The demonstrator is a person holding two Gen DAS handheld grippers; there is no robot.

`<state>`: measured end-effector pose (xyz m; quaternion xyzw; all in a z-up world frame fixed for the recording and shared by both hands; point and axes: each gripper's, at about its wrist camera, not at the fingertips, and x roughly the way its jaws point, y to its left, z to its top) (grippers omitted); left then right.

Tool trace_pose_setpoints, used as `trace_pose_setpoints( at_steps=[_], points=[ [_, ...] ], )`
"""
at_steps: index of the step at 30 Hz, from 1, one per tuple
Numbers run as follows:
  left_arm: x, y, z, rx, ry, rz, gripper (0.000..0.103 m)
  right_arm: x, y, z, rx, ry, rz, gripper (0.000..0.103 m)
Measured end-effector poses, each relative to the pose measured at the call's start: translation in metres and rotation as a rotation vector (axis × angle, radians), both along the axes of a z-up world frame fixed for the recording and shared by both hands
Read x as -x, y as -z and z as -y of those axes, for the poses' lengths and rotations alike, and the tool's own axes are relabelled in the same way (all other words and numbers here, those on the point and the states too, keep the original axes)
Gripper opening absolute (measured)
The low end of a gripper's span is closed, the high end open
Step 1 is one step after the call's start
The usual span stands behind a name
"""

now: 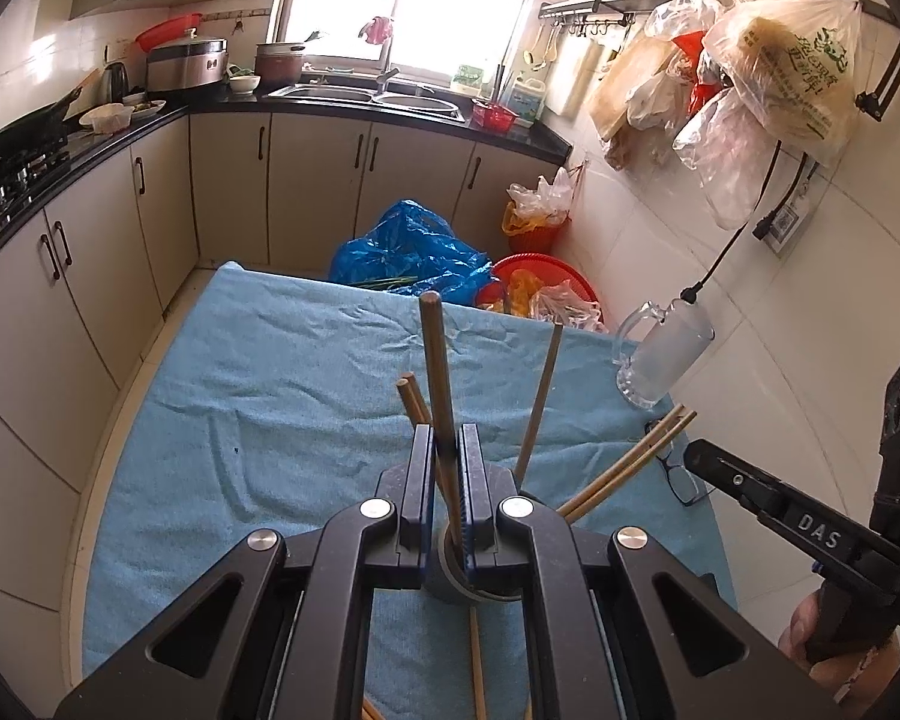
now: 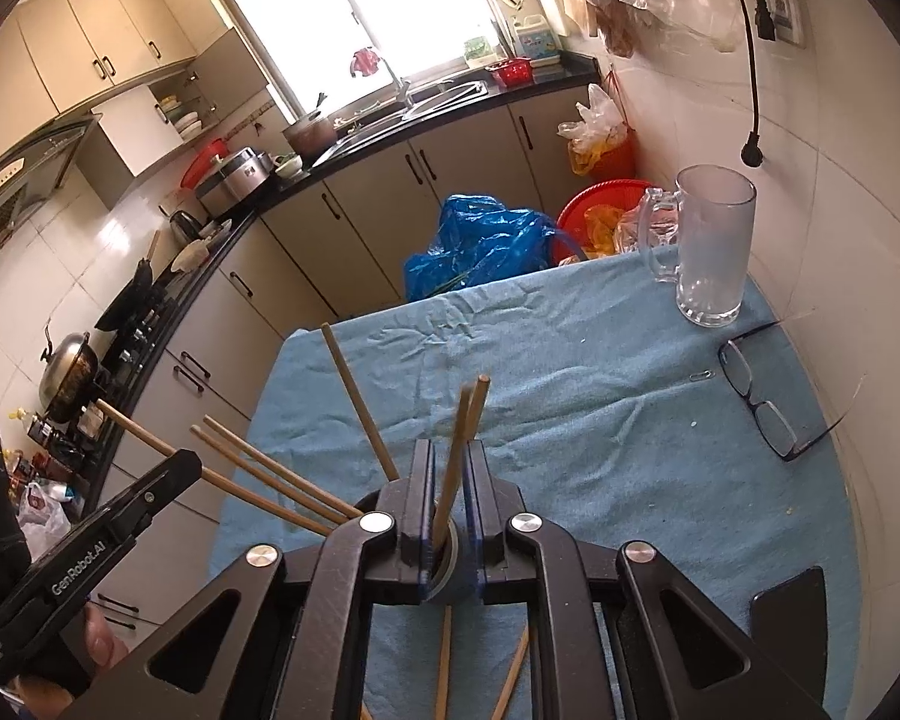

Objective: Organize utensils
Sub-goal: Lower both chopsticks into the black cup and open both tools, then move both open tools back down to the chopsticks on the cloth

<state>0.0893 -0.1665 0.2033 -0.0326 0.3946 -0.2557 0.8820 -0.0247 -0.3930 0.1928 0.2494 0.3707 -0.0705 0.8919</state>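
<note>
Both grippers are clamped on brown wooden chopsticks over the round grey holder (image 1: 468, 576): left gripper (image 1: 448, 468) on one, right gripper (image 2: 450, 480) on a pair (I think). Lower straight, then release; loose ones wait on the blue-clothed counter (image 2: 570, 372).

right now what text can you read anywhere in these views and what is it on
"DAS": white letters on the right gripper's black arm, left wrist view.
"GenRobot.AI": on the left gripper's arm, right wrist view.
Green print on the hanging plastic bag: too blurred to read.
QR tag on the wall: unreadable.
</note>
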Motion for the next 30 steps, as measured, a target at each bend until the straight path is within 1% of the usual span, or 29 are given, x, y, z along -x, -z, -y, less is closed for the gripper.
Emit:
trace_pose_setpoints(
  at_steps=[1,4,5,6,7,8,9,11,13,14,15,17,20,23,28,30],
  points=[
    [0.000,0.000,-0.001,0.001,-0.002,0.000,0.007,0.001,-0.002,0.000,0.004,0.002,0.005,0.019],
    [0.002,-0.004,-0.005,0.011,-0.007,0.005,0.007,0.005,-0.010,0.001,0.019,0.014,0.017,0.022],
    [0.003,-0.006,-0.007,0.015,-0.009,0.007,0.011,0.007,-0.012,0.001,0.020,0.018,0.019,0.022],
    [0.005,-0.009,-0.011,0.021,-0.013,0.013,0.015,0.010,-0.013,0.002,0.023,0.025,0.019,0.025],
    [0.007,-0.011,-0.013,0.023,-0.018,0.020,0.025,0.013,-0.015,0.004,0.028,0.034,0.018,0.032],
    [0.011,-0.014,-0.017,0.025,-0.028,0.033,0.031,0.018,-0.017,0.005,0.036,0.048,0.013,0.036],
    [0.014,-0.017,-0.020,0.029,-0.036,0.048,0.033,0.021,-0.018,0.006,0.040,0.056,0.011,0.042],
    [0.020,-0.022,-0.026,0.032,-0.037,0.064,0.037,0.031,-0.018,0.007,0.056,0.074,0.004,0.049],
    [0.025,-0.024,-0.033,0.036,-0.038,0.065,0.040,0.042,-0.015,0.007,0.074,0.091,-0.013,0.058],
    [0.027,-0.025,-0.036,0.037,-0.043,0.066,0.044,0.048,-0.013,0.007,0.076,0.102,-0.021,0.059],
    [0.031,-0.024,-0.042,0.038,-0.048,0.067,0.046,0.051,-0.012,0.008,0.078,0.110,-0.029,0.060],
    [0.037,-0.023,-0.050,0.036,-0.057,0.063,0.047,0.062,-0.005,0.008,0.087,0.133,-0.056,0.063],
    [0.048,-0.015,-0.063,0.030,-0.062,0.040,0.050,0.077,0.009,0.003,0.103,0.149,-0.106,0.065],
    [0.062,0.003,-0.073,-0.005,-0.074,0.012,0.053,0.092,0.032,-0.009,0.133,0.170,-0.192,0.066],
    [0.084,0.046,-0.086,-0.064,-0.067,-0.076,0.053,0.113,0.071,-0.029,0.184,0.190,-0.323,0.066],
    [0.091,0.061,-0.090,-0.085,-0.067,-0.107,0.053,0.119,0.082,-0.037,0.216,0.188,-0.358,0.066]
  ],
)
